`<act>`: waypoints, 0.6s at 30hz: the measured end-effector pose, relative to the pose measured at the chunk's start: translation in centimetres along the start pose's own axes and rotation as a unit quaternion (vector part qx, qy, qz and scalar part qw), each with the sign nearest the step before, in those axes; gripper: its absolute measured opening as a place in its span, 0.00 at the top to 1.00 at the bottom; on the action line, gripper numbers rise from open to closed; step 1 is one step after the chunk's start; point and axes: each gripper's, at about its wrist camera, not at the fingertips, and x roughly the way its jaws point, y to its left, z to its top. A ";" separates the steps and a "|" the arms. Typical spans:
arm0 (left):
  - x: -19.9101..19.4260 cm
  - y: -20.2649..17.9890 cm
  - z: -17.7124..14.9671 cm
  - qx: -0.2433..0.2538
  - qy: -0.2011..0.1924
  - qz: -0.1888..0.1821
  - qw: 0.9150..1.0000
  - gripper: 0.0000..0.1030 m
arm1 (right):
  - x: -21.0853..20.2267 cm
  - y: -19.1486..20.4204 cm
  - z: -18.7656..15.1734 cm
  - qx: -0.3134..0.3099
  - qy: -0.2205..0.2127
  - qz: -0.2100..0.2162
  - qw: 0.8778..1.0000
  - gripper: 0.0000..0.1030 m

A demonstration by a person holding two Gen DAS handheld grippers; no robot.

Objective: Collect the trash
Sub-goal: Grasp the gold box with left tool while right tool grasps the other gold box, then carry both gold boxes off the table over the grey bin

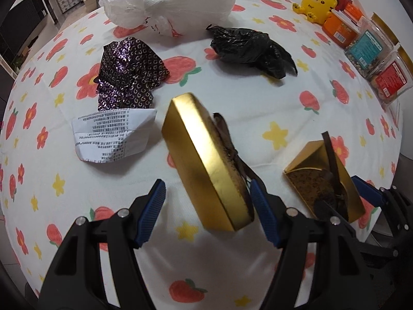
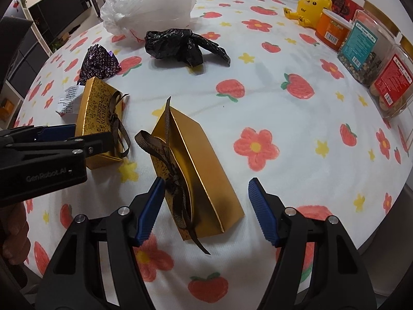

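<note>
Both grippers gape wide: left gripper (image 1: 207, 215) straddles gold box (image 1: 206, 162), right gripper (image 2: 206, 211) straddles opened gold box (image 2: 198, 173); only right view reads "FERRERO ROCHER", "GenRobot.AI"

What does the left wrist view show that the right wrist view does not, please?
Only the left wrist view shows the printed paper spread open and unhidden. Only the right wrist view shows the lettering on the closed gold box and the left gripper from the side. Both show the open gold box, black bag and white bag.
</note>
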 end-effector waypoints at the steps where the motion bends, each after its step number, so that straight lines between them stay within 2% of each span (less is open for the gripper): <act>1: 0.4 0.3 0.0 -0.003 0.004 0.005 1.000 0.34 | 0.1 0.1 0.0 -0.002 0.001 0.000 1.000 0.37; 7: 1.0 0.9 0.0 0.001 0.001 0.014 1.000 0.38 | 0.8 0.9 0.0 -0.011 0.006 -0.002 1.000 0.39; 9: 0.9 1.0 0.0 0.003 -0.002 0.015 1.000 0.49 | 0.9 1.1 0.0 -0.014 0.005 -0.004 1.000 0.39; 11: 0.7 1.2 0.0 0.008 -0.001 0.006 1.000 0.50 | 0.8 1.2 0.0 -0.016 0.004 -0.006 1.000 0.40; 18: -0.3 1.3 -0.4 0.013 -0.003 -0.014 1.000 0.54 | 0.1 2.0 0.2 -0.026 -0.006 -0.001 1.000 0.51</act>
